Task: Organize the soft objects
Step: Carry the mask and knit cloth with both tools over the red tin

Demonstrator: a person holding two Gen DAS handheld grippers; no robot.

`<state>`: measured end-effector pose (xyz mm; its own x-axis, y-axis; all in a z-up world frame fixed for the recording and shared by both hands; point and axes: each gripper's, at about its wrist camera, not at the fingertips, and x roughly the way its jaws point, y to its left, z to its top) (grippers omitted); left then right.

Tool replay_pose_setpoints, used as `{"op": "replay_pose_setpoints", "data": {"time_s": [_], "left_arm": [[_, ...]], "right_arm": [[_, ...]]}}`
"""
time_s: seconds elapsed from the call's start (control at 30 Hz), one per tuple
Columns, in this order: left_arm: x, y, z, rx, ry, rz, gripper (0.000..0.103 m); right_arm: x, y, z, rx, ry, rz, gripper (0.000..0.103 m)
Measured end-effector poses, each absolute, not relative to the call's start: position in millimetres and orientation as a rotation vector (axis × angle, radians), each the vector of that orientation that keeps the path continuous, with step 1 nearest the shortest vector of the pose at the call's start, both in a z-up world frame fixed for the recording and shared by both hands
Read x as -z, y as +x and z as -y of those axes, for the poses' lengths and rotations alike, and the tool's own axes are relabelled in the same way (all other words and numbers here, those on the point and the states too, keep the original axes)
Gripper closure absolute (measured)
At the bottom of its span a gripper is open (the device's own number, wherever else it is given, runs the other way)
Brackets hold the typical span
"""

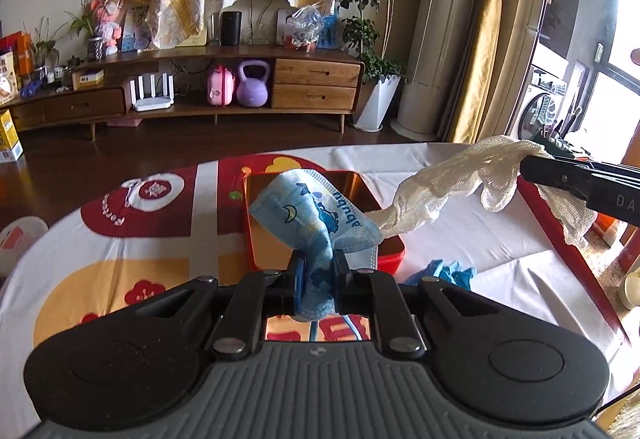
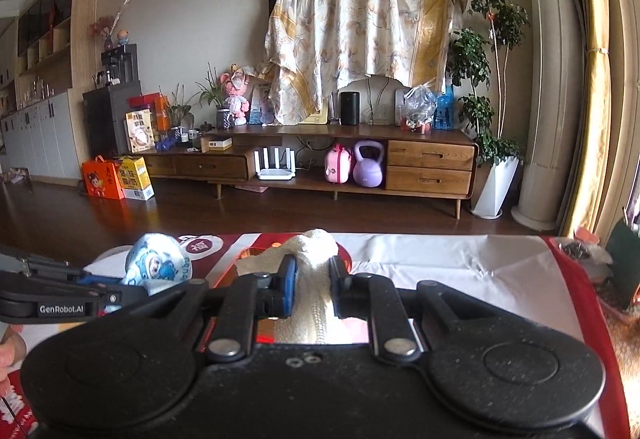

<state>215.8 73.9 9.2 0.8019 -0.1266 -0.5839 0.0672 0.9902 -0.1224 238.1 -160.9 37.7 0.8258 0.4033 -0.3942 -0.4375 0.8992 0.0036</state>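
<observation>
My left gripper (image 1: 317, 273) is shut on a blue cartoon-print face mask (image 1: 316, 215) and holds it above a red tin box (image 1: 390, 261) with a shiny gold inside. My right gripper (image 2: 313, 279) is shut on a white knitted glove (image 2: 314, 255), also over the box (image 2: 250, 253). In the left wrist view the glove (image 1: 456, 175) hangs from the right gripper (image 1: 532, 167) at the right. In the right wrist view the mask (image 2: 158, 261) shows at the left, held by the left gripper (image 2: 116, 289).
A blue glove (image 1: 448, 273) lies on the table right of the box. The table has a white, red and yellow printed cloth (image 1: 160, 239). Beyond it stand a wooden TV cabinet (image 2: 320, 159), a potted plant (image 2: 492, 119) and boxes on the floor (image 2: 118, 177).
</observation>
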Motion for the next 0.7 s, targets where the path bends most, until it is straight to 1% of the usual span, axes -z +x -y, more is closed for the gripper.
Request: {"op": "replay_pose_setpoints", "data": {"time_s": [0.3, 0.7], "left_arm": [[-4.1, 271.0, -71.3, 0.094, -0.075, -0.653, 0.089], [31.2, 344.5, -71.5, 0.069, -0.048, -0.742, 0.089]], "right_arm": [[-27.3, 270.0, 148.8, -0.433, -0.130, -0.404, 0.086], [2.8, 309.8, 128.8, -0.432, -0.129, -0.478, 0.086]]}}
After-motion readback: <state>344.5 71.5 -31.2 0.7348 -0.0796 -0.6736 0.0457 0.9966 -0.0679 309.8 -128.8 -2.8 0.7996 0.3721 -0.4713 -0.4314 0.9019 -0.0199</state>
